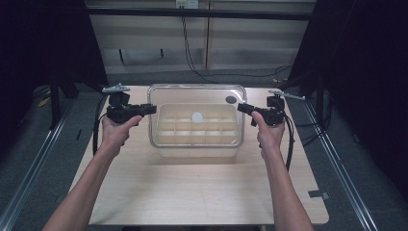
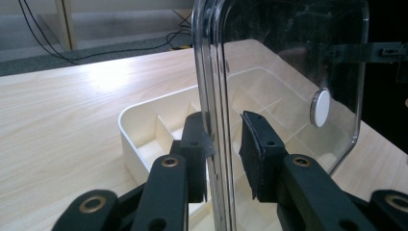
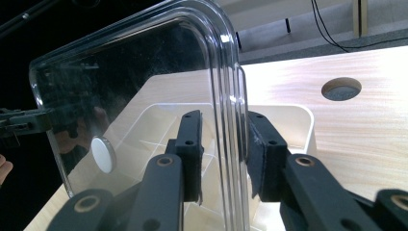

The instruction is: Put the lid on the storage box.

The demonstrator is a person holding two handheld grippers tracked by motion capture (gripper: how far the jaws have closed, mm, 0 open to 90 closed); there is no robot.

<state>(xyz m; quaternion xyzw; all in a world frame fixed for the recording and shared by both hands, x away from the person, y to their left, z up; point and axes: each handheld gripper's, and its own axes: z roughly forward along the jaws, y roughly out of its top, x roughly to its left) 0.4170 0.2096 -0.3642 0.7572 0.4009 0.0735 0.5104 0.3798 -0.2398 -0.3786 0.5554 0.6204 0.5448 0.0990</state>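
Nearest us, our two forearms come in from the bottom of the high view and spread toward the ends of the clear lid (image 1: 196,96). The left gripper (image 1: 146,109) sits at the lid's left short edge and the right gripper (image 1: 243,108) at its right short edge, so the lid's long axis runs straight across between the hands, and neither hand is nearer than the other.

In the left gripper view the lid's rim stands on edge between the fingers (image 2: 254,151): one pad touches it, while a narrow gap shows at the other, so we judge that side is about the rim but not yet pinched. In the right gripper view the fingers (image 3: 262,159) stand either side of the rim, close in; whether they press it we cannot tell.

Below and just beyond the fingers lies the cream divided tray (image 1: 168,108), resting on the counter (image 1: 202,192). The lid hangs above it, carrying a small white knob (image 1: 197,117) near its middle. Farther off, a round hole (image 3: 341,89) shows in the counter.

We judge the coming move depends on both ends travelling level.
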